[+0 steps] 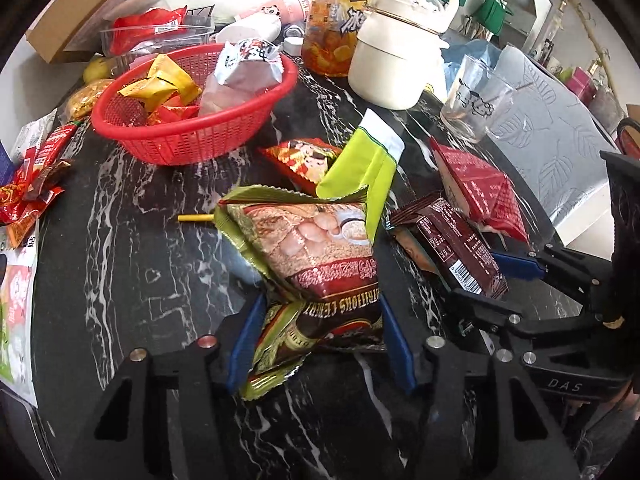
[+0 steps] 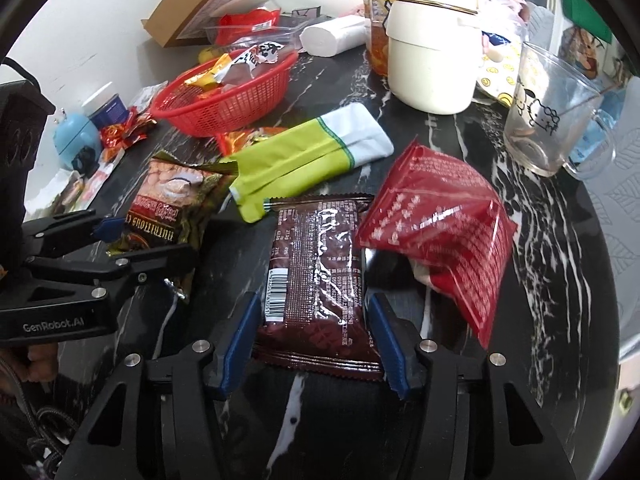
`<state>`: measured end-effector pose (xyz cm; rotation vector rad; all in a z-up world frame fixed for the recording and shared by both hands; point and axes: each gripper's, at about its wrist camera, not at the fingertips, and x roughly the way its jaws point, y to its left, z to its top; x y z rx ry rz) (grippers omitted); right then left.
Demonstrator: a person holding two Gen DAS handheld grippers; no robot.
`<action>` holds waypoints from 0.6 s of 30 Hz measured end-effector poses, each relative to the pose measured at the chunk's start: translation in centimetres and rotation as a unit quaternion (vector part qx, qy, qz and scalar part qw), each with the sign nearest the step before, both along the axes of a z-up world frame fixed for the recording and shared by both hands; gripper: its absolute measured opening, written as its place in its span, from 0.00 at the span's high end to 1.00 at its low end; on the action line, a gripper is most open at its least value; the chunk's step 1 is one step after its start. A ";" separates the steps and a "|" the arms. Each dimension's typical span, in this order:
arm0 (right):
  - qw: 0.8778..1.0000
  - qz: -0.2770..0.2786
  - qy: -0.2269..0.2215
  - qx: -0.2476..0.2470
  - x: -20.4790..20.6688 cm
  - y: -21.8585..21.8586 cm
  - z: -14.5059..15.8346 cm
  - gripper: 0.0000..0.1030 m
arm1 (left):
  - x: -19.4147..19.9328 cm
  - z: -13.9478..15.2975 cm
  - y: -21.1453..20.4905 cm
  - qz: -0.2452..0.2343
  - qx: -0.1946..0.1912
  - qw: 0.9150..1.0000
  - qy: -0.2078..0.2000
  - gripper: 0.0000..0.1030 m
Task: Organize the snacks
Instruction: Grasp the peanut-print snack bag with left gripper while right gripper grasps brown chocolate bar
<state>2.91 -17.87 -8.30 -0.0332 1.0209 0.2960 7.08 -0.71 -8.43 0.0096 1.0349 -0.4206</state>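
Observation:
A green and brown cereal packet [image 1: 320,248] lies crumpled on the black marble table [image 1: 140,260], and my left gripper [image 1: 320,320] is shut on its near end, both blue pads pressing its sides. To its right, my right gripper [image 2: 314,312] is shut on a dark brown snack packet [image 2: 316,264] with a barcode. The left gripper [image 2: 108,236] also shows at the left edge of the right wrist view. A red mesh basket [image 1: 192,136] holding several snack packets stands at the back left. A lime green pouch [image 2: 296,160] and a red packet [image 2: 436,216] lie between.
A cream kettle [image 1: 400,60] and a glass mug [image 2: 552,120] stand at the back right. A jar of preserved fruit [image 1: 332,40], a paper roll [image 2: 332,36] and a cardboard box [image 2: 200,4] crowd the back. Loose red wrappers [image 1: 32,188] lie at the left edge.

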 end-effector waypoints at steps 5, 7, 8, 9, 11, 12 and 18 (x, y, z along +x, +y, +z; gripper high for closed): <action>1.000 0.001 0.003 0.000 -1.5 -0.3 0.0 0.46 | -1.7 0.0 -0.4 -0.014 -0.009 1.000 0.012 0.47; 1.000 0.001 0.004 0.000 -2.3 -0.5 0.0 0.46 | -2.5 0.2 -0.6 -0.020 -0.008 1.000 0.015 0.47; 1.000 0.002 0.005 0.000 -2.6 -0.5 0.0 0.46 | -3.1 0.2 -0.8 -0.023 -0.008 1.000 0.018 0.47; 1.000 0.001 0.005 0.001 -3.1 -0.6 0.0 0.46 | -3.6 0.2 -0.8 -0.024 -0.009 0.999 0.019 0.47; 1.000 0.000 0.007 0.003 -4.1 -0.9 0.0 0.46 | -4.7 0.3 -1.1 -0.029 -0.009 0.999 0.024 0.47; 1.000 -0.002 0.008 0.004 -4.4 -1.0 0.0 0.46 | -5.2 0.4 -1.2 -0.031 -0.010 0.999 0.027 0.47; 1.000 -0.006 0.017 0.003 -6.5 -1.8 0.2 0.46 | -7.3 0.6 -1.9 -0.037 -0.018 0.998 0.048 0.47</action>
